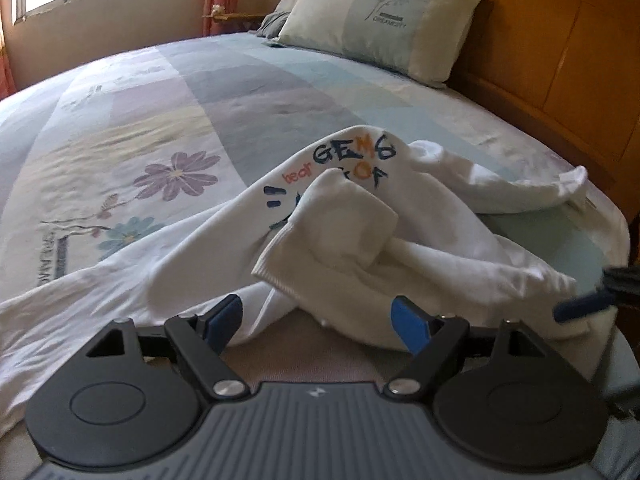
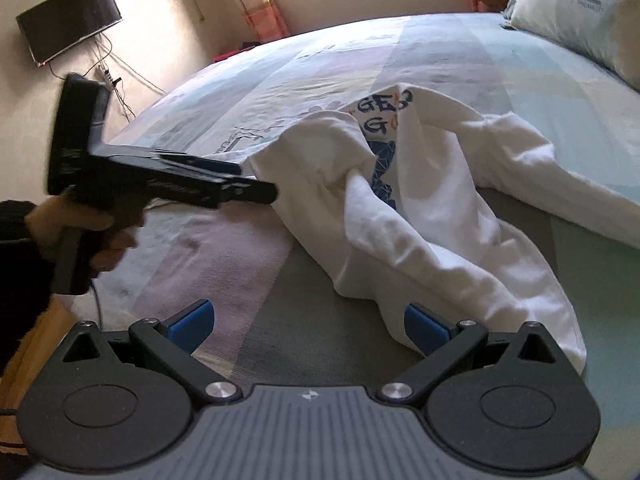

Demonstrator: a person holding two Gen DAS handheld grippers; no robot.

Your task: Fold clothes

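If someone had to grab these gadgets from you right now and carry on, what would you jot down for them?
Left hand-held gripper: open, empty, pointing at the near edge of the white sweatshirt.
Right hand-held gripper: open, empty, over the bedspread beside the sweatshirt's hem.
The sweatshirt lies crumpled on the bed, a sleeve cuff bunched on top, printed front partly showing.
Done: no fold visible.
Left: spread it flat, then fold.

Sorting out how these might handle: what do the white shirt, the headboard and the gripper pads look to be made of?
Shirt: soft white knit, likely cotton; it slumps in folds, a ribbed hem shows, and letters are printed on it.
Headboard: wood or wood veneer with a smooth, slightly glossy orange-brown finish and visible panel seams.
Pads: matte blue, probably rubber or plastic; the pictures leave that open.
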